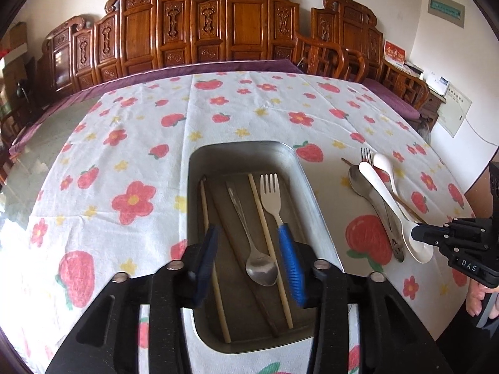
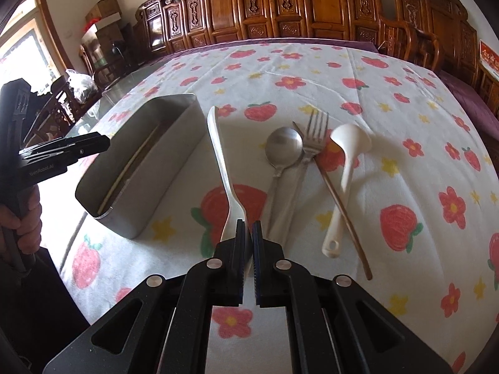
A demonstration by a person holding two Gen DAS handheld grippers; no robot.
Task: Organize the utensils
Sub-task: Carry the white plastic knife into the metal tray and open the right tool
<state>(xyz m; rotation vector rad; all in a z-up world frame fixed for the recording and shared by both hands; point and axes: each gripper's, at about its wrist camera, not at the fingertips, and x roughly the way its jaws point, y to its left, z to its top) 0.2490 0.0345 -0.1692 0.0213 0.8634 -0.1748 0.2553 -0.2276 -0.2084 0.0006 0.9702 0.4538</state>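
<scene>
Item: white plastic spoon (image 2: 218,155), long-handled, pinched at the bowl end between the closed pads of the right gripper (image 2: 248,240). Its handle points away toward the metal tray (image 2: 174,143) and appears lifted off the worktop (image 2: 405,99), though the clearance cannot be told for sure. Judged light, stiff and smooth; the thin, curved bowl edge offers little purchase, so it may pivot or slip if swung quickly.

Left gripper (image 1: 249,258): pads apart, holding nothing, poised over the tray's near end.

Tray contents, left view: white plastic fork (image 1: 270,193), metal spoon (image 1: 260,268), pale chopsticks (image 1: 271,243), one dark stick (image 1: 237,243). All lie lengthwise.

Loose on the floral cloth, right view: metal spoon (image 2: 282,149) and metal fork (image 2: 315,137) touching side by side, a brown chopstick (image 2: 340,205) crossing beneath a second white plastic spoon (image 2: 346,162).

Handling judgement: the metal pieces look heavier and slicker; grip mid-handle. The chopstick is thin and lies flat; take it across its width.
</scene>
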